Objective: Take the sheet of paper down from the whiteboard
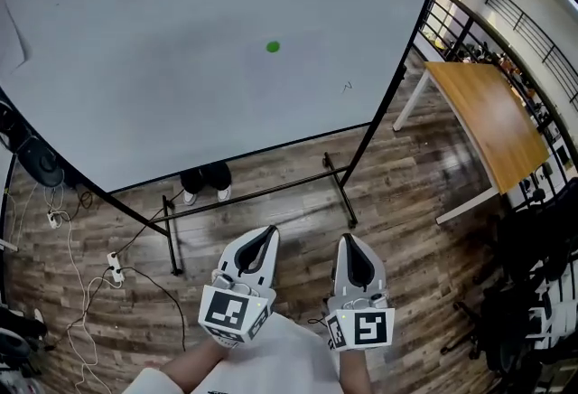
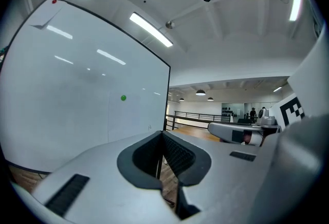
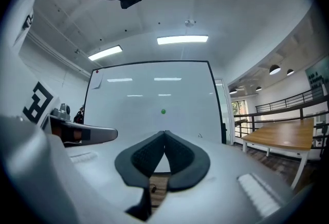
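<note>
**A:** What have the tongs got?

**B:** Nothing. I see the left tongs (image 2: 163, 133) and the right tongs (image 3: 165, 133) both pressed shut and empty, their ribbed black pads meeting in a V.

**A:** And the sheet of paper?

**B:** The sheet of paper (image 3: 96, 82) hangs at the top left corner of the whiteboard (image 3: 149, 94) under a red magnet (image 3: 96, 71), well apart from both tongs. My head view catches only its edge.

**A:** Anything else?

**B:** 1 round green magnet (image 1: 273, 47) sits mid-board. The head view shows the black tubular stand (image 1: 262, 193) on the wood-plank floor (image 1: 397, 193).

we find the sheet of paper (image 3: 96, 80) at the upper left corner of the whiteboard (image 1: 181, 67), a table (image 1: 492, 126) to its right, and our left tool (image 1: 265, 237) and right tool (image 1: 348, 243) side by side before it.
</note>
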Demonstrator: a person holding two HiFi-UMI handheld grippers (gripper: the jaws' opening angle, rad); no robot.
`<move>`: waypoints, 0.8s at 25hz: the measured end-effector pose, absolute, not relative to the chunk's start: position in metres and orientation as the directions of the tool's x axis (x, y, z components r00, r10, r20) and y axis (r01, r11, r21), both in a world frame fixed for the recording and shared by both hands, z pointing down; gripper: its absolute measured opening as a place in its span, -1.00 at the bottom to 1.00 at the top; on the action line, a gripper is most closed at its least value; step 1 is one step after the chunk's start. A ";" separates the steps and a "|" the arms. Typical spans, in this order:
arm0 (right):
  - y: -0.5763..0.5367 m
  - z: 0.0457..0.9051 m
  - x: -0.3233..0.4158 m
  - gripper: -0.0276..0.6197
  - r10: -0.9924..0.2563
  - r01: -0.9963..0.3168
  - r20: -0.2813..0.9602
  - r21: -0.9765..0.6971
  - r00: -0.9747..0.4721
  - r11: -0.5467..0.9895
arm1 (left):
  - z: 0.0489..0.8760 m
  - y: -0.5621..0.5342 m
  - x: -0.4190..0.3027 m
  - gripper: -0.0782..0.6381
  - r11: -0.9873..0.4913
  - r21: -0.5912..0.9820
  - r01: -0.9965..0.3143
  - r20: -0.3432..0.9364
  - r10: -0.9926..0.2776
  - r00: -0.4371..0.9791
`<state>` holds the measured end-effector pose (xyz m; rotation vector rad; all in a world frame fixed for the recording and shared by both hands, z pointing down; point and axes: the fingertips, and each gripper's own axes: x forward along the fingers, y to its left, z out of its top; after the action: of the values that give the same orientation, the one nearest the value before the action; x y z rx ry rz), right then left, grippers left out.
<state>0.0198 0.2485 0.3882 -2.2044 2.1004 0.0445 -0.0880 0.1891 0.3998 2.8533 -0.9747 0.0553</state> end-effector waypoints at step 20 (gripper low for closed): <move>-0.023 0.338 0.103 -0.88 -0.984 -0.990 -0.108 -0.026 0.139 -0.137 | 0.357 -0.085 -0.007 -0.76 -0.839 0.099 -0.536 0.054 -0.533 0.844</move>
<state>0.1026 -0.0233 0.3382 -2.3001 2.0017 0.0990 -0.0070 -0.0852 0.3565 2.9107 -0.8464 0.0371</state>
